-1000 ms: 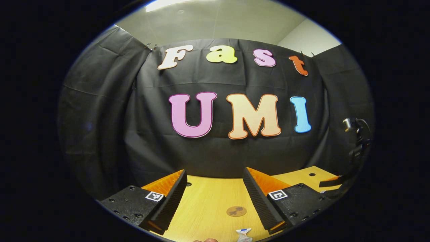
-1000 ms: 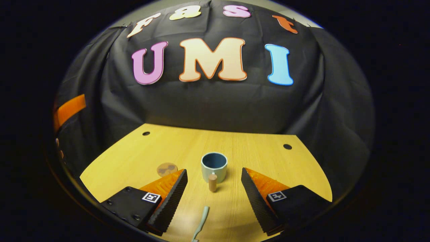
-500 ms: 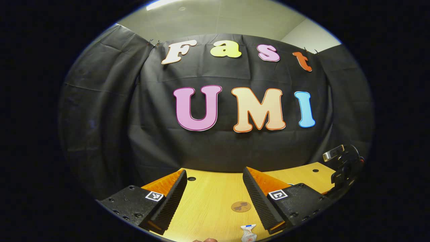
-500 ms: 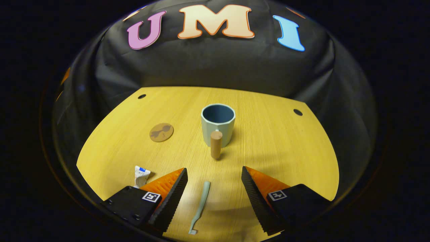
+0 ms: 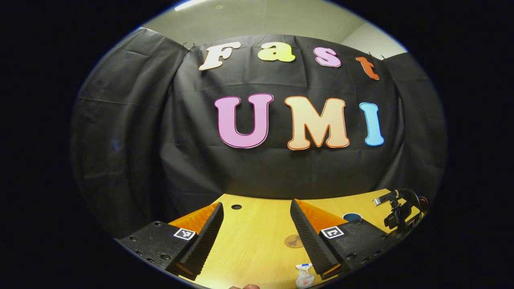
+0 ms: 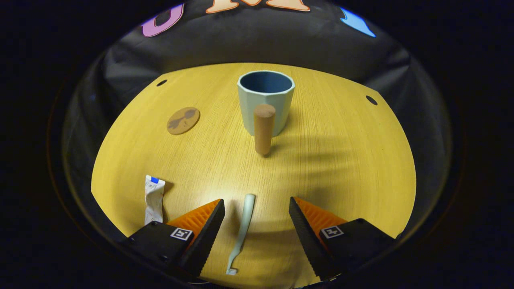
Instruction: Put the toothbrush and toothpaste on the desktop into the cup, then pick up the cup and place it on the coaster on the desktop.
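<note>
In the right gripper view a pale green toothbrush [image 6: 242, 233] lies on the wooden desktop [image 6: 341, 160], between the fingers of my open right gripper [image 6: 256, 208], which hovers above it. A white toothpaste tube [image 6: 153, 198] lies to its left. Farther off stands a pale cup [image 6: 266, 102], blue inside, with a wooden peg handle [image 6: 264, 128] pointing toward me. A round brown coaster [image 6: 183, 120] lies left of the cup. In the left gripper view my left gripper [image 5: 257, 212] is open above the desktop; the coaster [image 5: 294, 241], the toothpaste [image 5: 304, 275] and the cup's rim [image 5: 352, 216] show beyond it.
Black cloth walls close the desk at the back and sides. Small round holes [image 6: 161, 82] [image 6: 371, 100] sit near the desk's far corners. In the left gripper view the other gripper's camera mount [image 5: 399, 210] shows at the right edge, and a fingertip [image 5: 249, 286] at the bottom.
The right gripper has tilted down and moved forward, so the toothbrush now lies between its fingers and the cup looks nearer. The left gripper view has shifted slightly; both stay open.
</note>
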{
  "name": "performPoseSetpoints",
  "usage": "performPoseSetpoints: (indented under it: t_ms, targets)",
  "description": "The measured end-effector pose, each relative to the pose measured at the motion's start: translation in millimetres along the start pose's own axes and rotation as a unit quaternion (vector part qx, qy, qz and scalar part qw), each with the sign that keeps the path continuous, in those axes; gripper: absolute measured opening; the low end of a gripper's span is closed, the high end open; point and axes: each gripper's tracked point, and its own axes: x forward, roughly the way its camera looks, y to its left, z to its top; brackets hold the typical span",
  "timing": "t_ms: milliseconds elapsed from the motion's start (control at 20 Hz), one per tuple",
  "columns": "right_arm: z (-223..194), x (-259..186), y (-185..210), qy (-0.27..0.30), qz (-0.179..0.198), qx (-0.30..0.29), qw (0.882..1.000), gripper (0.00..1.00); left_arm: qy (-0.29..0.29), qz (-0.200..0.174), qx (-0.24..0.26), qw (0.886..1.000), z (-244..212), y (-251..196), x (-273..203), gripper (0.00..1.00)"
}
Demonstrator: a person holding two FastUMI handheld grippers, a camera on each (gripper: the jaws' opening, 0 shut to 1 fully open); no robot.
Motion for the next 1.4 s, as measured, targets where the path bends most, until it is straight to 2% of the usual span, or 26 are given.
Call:
performPoseSetpoints:
  t_ms: [250,300,400,600,700,800,850,900,950,1150,1400]
  targets:
    - [-17.5,6.7,5.9,0.040,0.009,-0.016,0.999,1.00,0.007,0.003,-0.003,1.000,-2.0,1.0,-2.0,0.97]
    - [-20.1,9.2,5.7,0.044,0.007,-0.019,0.999,0.99,0.008,0.003,-0.003,1.000,-2.1,0.8,-3.7,0.99]
    - [-19.1,10.2,6.9,0.049,0.009,-0.018,0.999,0.99,0.012,0.002,-0.003,1.000,-4.0,0.7,-4.9,0.97]
    - [-21.8,9.4,8.0,0.084,0.006,-0.017,0.996,0.91,0.023,-0.006,0.000,1.000,-9.6,-3.8,-7.4,0.97]
    - [-23.1,10.3,10.8,0.107,0.005,-0.018,0.994,0.84,0.027,-0.010,0.002,1.000,-14.3,-10.0,-8.2,0.97]
    - [-20.7,9.5,14.0,0.113,0.009,-0.025,0.993,0.65,0.029,-0.018,0.003,0.999,-14.6,-14.7,-8.6,0.97]
    - [-20.5,9.9,16.0,0.110,0.012,-0.026,0.994,0.46,0.031,-0.022,0.003,0.999,-15.7,-18.5,-8.4,0.97]
    - [-19.9,10.5,15.8,0.106,0.012,-0.025,0.994,0.37,0.034,-0.026,0.004,0.999,-18.3,-21.3,-8.5,0.97]
    - [-20.9,10.0,16.7,0.106,0.014,-0.029,0.994,0.22,0.037,-0.029,0.004,0.999,-20.2,-23.8,-6.7,0.97]
    - [-20.2,11.1,18.5,0.104,0.024,-0.026,0.994,0.07,0.060,-0.046,0.002,0.997,-36.1,-35.7,-5.7,0.97]
    - [-18.9,10.2,18.5,0.090,0.027,-0.033,0.995,0.07,0.134,-0.079,-0.022,0.988,-86.7,-57.7,-5.4,0.97]
